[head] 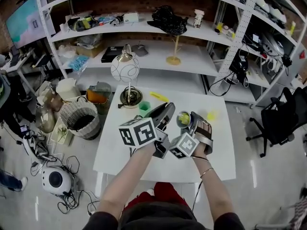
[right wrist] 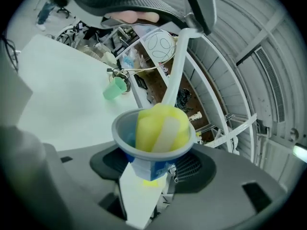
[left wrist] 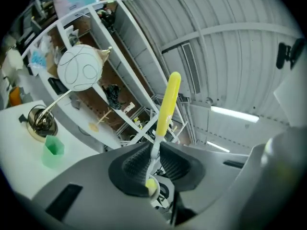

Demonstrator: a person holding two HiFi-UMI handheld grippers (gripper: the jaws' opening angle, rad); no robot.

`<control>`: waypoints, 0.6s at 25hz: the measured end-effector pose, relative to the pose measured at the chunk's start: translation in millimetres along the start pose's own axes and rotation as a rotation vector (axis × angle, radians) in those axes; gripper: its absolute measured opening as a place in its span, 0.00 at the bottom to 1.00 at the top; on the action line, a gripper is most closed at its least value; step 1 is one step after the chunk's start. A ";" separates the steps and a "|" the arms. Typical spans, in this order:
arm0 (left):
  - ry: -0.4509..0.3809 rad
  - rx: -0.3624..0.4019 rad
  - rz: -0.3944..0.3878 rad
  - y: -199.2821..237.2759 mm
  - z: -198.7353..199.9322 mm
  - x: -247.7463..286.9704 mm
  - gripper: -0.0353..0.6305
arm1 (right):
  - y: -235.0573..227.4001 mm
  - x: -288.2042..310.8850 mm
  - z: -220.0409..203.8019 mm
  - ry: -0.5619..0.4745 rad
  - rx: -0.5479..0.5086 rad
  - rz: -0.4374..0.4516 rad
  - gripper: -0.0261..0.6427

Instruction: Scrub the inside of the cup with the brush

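White table [head: 114,150] amid shelving [head: 158,57]; left claw [left wrist: 153,161] clamps brush [left wrist: 168,104], right claw [right wrist: 152,172] grips cup [right wrist: 123,134].

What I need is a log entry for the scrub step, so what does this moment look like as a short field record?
left gripper: shut on the brush, gripping its white stem
right gripper: shut on the cup
sponge head: yellow, sitting inside the cup
white table: carries a small green cup beside a lamp
task stage: brush is in the cup
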State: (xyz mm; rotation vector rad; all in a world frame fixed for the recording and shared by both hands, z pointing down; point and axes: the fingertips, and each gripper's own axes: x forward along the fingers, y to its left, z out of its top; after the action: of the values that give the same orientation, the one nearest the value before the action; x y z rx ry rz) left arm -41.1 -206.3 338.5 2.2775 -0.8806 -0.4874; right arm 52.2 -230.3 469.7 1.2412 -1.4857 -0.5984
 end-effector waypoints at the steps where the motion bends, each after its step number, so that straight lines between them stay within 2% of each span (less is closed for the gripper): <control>1: 0.015 0.050 -0.012 -2.5 -1.2 0.5 0.13 | 1.7 -1.6 0.4 -0.001 0.009 0.027 0.46; 8: 0.080 0.379 -0.183 -25.8 -12.2 3.8 0.13 | 21.7 -8.3 0.8 -0.096 0.098 0.218 0.46; 12: 0.120 0.565 -0.328 -44.4 -17.0 -0.5 0.13 | 26.3 -18.8 6.4 -0.154 0.117 0.308 0.46; 15: 0.171 0.697 -0.440 -55.1 -21.3 -6.8 0.13 | 30.1 -24.3 12.4 -0.191 0.129 0.342 0.46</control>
State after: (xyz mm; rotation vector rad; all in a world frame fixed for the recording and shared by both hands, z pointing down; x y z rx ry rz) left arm -9.1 -160.9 317.3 3.1238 -0.4972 -0.1659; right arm 26.8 -201.1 482.2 1.0135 -1.8727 -0.4043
